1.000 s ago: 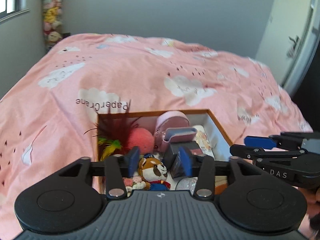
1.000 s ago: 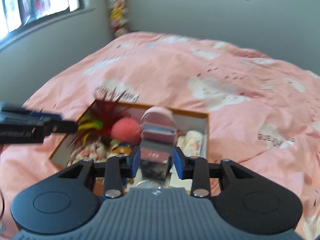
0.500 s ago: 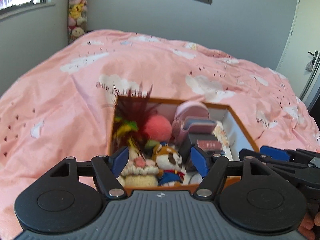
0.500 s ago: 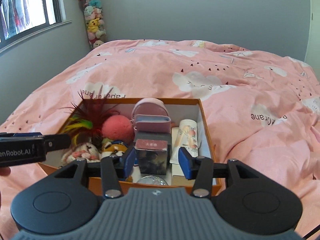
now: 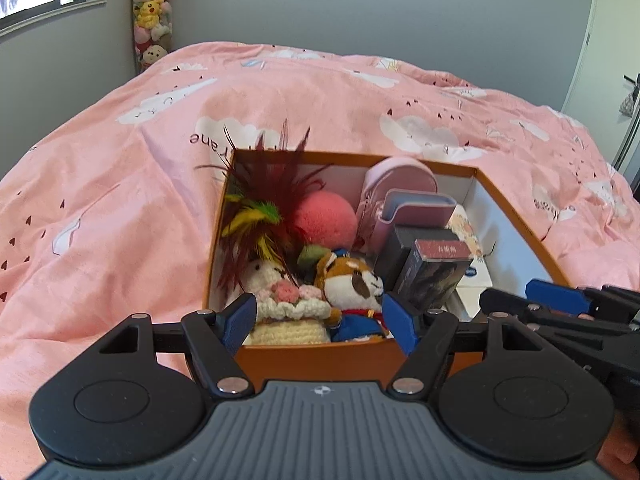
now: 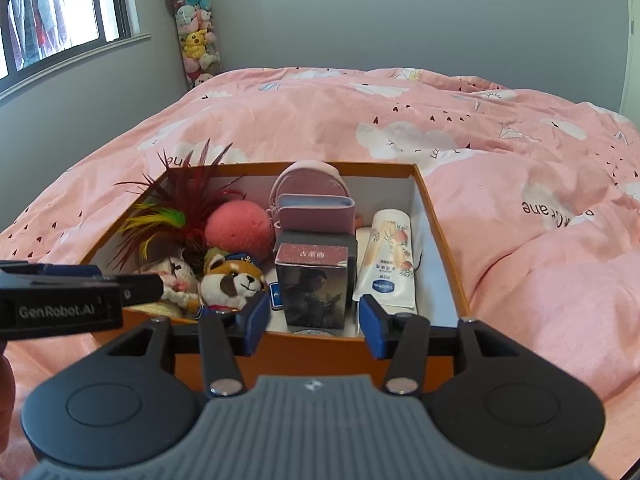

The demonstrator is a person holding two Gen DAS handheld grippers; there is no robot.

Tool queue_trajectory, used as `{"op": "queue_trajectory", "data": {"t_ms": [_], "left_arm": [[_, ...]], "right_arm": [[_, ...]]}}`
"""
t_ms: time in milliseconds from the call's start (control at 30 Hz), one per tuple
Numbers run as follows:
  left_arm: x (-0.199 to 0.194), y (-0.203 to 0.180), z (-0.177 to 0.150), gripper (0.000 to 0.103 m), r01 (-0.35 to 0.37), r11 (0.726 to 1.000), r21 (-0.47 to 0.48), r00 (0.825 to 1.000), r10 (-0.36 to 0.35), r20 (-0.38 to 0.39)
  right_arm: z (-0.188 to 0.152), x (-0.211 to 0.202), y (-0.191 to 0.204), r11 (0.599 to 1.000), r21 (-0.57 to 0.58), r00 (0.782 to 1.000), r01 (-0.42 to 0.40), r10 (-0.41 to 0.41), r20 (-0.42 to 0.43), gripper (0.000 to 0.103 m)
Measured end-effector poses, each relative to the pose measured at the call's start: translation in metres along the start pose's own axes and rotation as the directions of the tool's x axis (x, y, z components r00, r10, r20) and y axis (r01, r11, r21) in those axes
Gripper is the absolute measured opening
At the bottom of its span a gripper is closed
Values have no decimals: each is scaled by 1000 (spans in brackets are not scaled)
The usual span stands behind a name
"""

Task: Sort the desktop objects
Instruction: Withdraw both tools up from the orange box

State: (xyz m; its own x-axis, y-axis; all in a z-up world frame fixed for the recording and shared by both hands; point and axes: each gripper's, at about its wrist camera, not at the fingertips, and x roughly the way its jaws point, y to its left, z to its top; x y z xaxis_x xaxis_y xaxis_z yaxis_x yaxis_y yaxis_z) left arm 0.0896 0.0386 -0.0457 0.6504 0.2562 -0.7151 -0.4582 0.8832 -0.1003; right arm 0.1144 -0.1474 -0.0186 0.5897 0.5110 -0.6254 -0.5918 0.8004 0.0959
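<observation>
left gripper (image 5: pixel 320 322) spread, empty | right gripper (image 6: pixel 312 326) spread, empty, just widening | risk: snagging feathers (image 5: pixel 260 204), toppling dark box (image 6: pixel 314 288) in crammed orange box (image 6: pixel 440 220)

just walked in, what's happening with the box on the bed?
A person holds two grippers in front of an orange box full of small things on a pink duvet. The left gripper and the right gripper have both just been opening, nothing held. The left faces the plush fox, the right the dark carton.
</observation>
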Motion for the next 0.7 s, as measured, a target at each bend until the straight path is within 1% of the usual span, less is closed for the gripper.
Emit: {"op": "queue_trajectory", "data": {"t_ms": [200, 700], "left_arm": [[5, -1, -3, 88, -5, 1000, 7, 1000, 5, -3], [10, 0, -2, 89, -5, 1000, 2, 1000, 5, -22]], "right_arm": [[-3, 5, -1, 1000, -8, 1000, 3, -3, 12, 55], [-4, 9, -1, 1000, -12, 1000, 12, -12, 2, 58]]}}
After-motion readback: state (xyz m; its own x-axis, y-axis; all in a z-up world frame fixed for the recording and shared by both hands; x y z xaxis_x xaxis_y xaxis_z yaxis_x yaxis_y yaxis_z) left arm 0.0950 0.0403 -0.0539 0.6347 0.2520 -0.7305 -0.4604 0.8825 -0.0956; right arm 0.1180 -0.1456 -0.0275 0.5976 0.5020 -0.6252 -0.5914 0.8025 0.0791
